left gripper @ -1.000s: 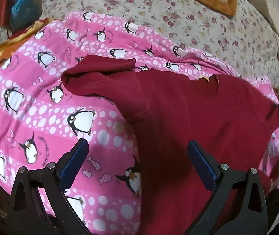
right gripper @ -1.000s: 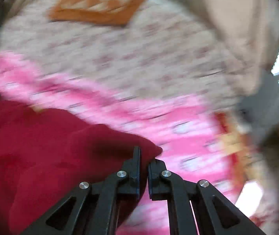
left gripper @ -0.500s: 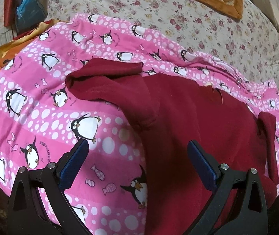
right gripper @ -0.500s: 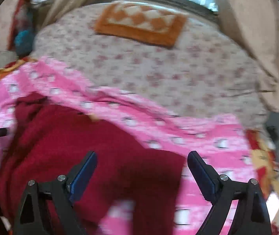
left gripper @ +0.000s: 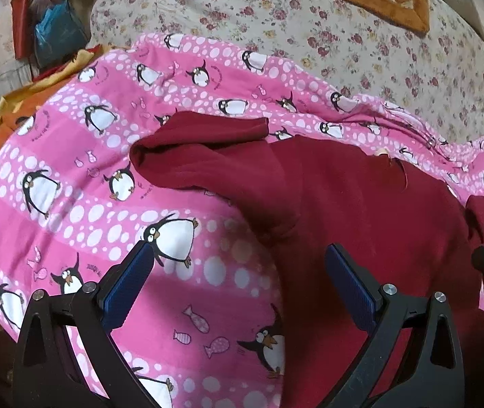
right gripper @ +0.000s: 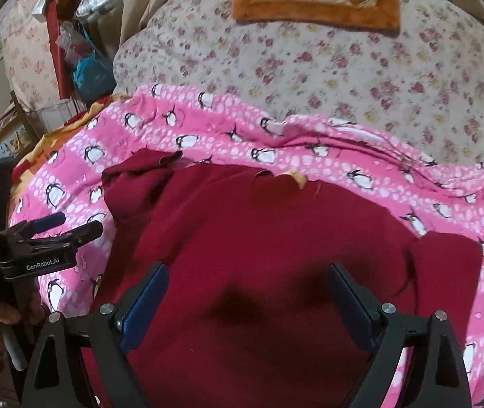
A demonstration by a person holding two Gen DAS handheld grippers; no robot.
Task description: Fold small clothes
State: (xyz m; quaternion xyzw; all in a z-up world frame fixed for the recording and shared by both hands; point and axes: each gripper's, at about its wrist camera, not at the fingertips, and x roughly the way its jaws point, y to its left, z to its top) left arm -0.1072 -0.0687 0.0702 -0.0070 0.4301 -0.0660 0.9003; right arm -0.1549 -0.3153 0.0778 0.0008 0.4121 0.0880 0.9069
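We find the red shirt (right gripper: 259,255) lying flat on the pink penguin blanket (left gripper: 71,176), which covers the bed (right gripper: 344,68). Its left sleeve (left gripper: 214,163) is bunched and creased; its right sleeve (right gripper: 446,265) lies folded in at the shirt's edge. Our left claw (left gripper: 238,285) hangs over the shirt's left edge, fingers apart, empty. Our right claw (right gripper: 247,301) hovers above the shirt's middle, likewise apart and holding nothing.
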